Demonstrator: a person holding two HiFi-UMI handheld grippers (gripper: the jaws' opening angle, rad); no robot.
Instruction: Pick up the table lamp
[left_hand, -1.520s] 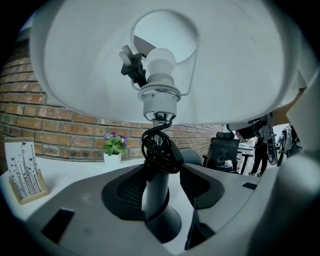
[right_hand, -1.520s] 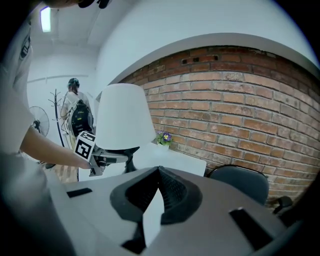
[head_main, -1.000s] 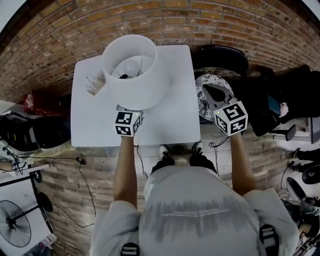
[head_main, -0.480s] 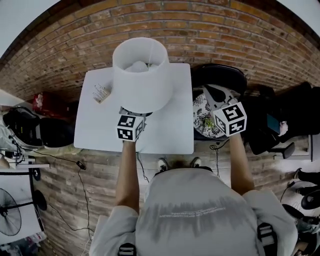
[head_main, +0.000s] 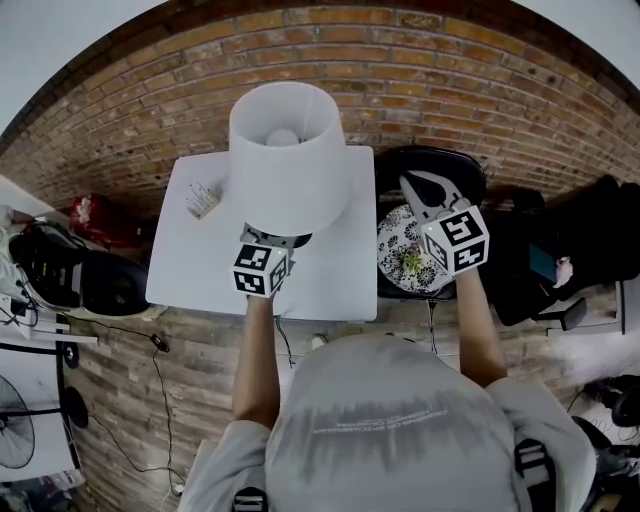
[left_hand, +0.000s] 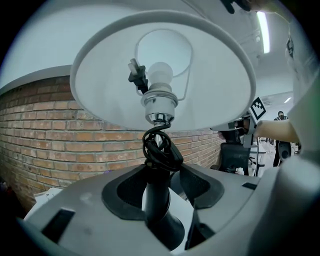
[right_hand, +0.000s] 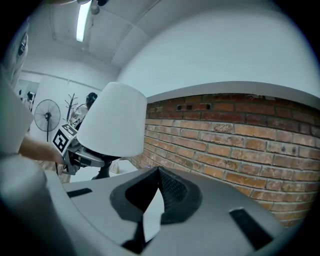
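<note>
The table lamp has a white drum shade (head_main: 288, 155) with a bulb (left_hand: 160, 75) and a black stem (left_hand: 156, 200) wound with black cord. It stands over the middle of the white table (head_main: 330, 270). My left gripper (head_main: 268, 238) is under the shade, and its jaws (left_hand: 165, 175) are shut on the stem just below the cord. Whether the lamp's foot touches the table I cannot tell. My right gripper (head_main: 425, 195) hovers to the right, over the chair. It is shut (right_hand: 156, 175) with nothing in it. From there the shade (right_hand: 112, 120) shows to the left.
A small packet (head_main: 203, 199) lies at the table's back left. A black chair (head_main: 440, 165) with a patterned cushion (head_main: 398, 225) stands right of the table. A brick wall (head_main: 400, 80) runs behind. Black bags (head_main: 90, 280) and cables sit on the floor at left.
The shade now shows more of its side and less of its inside, and sits further toward the wall. My left gripper keeps its hold. The right gripper stays over the chair.
</note>
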